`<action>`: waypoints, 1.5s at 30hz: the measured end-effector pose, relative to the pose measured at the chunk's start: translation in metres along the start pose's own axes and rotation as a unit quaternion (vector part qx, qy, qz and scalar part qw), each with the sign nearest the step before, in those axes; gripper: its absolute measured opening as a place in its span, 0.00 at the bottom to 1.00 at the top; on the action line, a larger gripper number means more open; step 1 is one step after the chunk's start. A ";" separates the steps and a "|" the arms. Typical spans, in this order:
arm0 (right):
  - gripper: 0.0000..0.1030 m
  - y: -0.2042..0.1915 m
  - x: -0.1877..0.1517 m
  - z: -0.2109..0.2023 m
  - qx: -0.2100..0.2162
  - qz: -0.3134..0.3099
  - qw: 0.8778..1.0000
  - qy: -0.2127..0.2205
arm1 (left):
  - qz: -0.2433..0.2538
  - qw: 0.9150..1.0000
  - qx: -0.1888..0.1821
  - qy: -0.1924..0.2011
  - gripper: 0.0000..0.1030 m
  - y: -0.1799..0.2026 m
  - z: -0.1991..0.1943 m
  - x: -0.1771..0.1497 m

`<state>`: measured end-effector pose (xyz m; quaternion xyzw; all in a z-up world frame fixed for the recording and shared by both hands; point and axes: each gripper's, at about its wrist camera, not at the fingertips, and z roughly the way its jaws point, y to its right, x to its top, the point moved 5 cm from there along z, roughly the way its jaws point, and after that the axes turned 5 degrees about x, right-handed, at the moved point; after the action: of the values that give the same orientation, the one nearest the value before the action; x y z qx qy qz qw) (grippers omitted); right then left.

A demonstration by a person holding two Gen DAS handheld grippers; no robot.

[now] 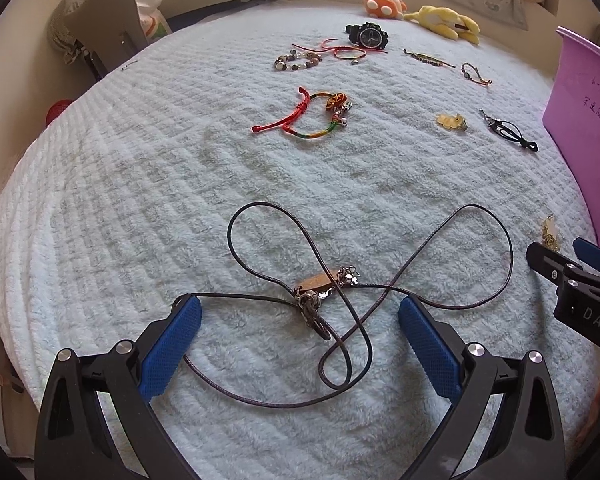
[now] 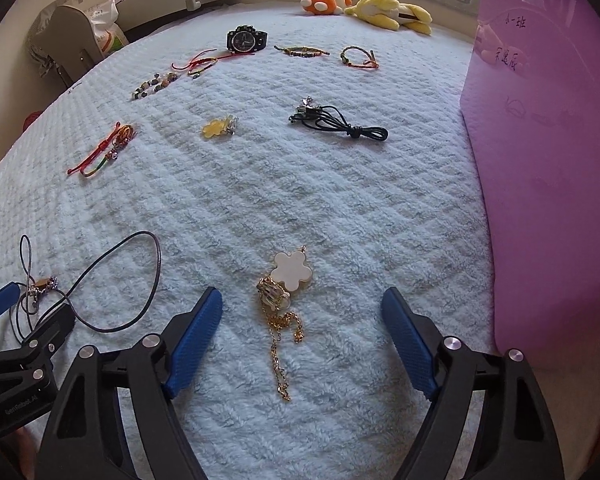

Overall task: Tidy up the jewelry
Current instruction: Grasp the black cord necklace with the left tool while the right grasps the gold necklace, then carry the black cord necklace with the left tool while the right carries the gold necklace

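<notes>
A dark cord necklace with a pendant point(image 1: 320, 283) lies tangled on the fluffy white blanket point(image 1: 140, 200), between the open fingers of my left gripper point(image 1: 300, 312). A gold chain necklace with a white flower pendant point(image 2: 290, 270) lies between the open fingers of my right gripper point(image 2: 302, 304). Both grippers are empty and low over the blanket. The right gripper shows at the right edge of the left wrist view point(image 1: 572, 268). The left gripper shows at the lower left of the right wrist view point(image 2: 28, 316), over the cord necklace point(image 2: 112, 280).
Farther back lie a black watch point(image 2: 246, 39), several cord and bead bracelets point(image 2: 152, 82), a rainbow bracelet point(image 1: 320, 116), a yellow charm point(image 2: 218, 126) and a black cord point(image 2: 340, 122). A purple box point(image 2: 540, 160) stands at the right. Plush toys point(image 2: 388, 12) lie at the back.
</notes>
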<state>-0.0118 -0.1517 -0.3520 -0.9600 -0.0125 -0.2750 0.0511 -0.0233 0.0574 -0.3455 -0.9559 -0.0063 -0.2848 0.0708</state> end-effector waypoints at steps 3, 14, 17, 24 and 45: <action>0.60 -0.006 0.001 0.000 0.001 -0.014 1.000 0.004 | 0.003 1.000 0.006 0.008 0.95 0.002 0.000 -0.001; 0.45 -0.011 0.001 -0.001 0.012 -0.017 1.000 0.006 | 0.022 0.999 -0.010 0.029 0.73 0.012 -0.006 -0.003; 0.35 -0.014 0.002 -0.001 0.021 -0.014 1.000 0.004 | 0.029 0.999 -0.020 0.028 0.57 0.019 -0.008 -0.001; 0.20 -0.012 0.002 -0.004 0.030 -0.002 1.000 0.002 | 0.037 0.998 -0.038 0.019 0.17 0.025 -0.012 0.001; 0.20 -0.021 0.009 -0.053 0.049 0.036 0.998 -0.013 | 0.048 0.996 -0.075 0.001 0.10 0.012 -0.059 0.026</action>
<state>-0.0336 -0.1362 -0.3008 -0.9597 0.0079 -0.2597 0.1074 -0.0332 0.0366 -0.2837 -0.9574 0.0609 -0.2820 0.0124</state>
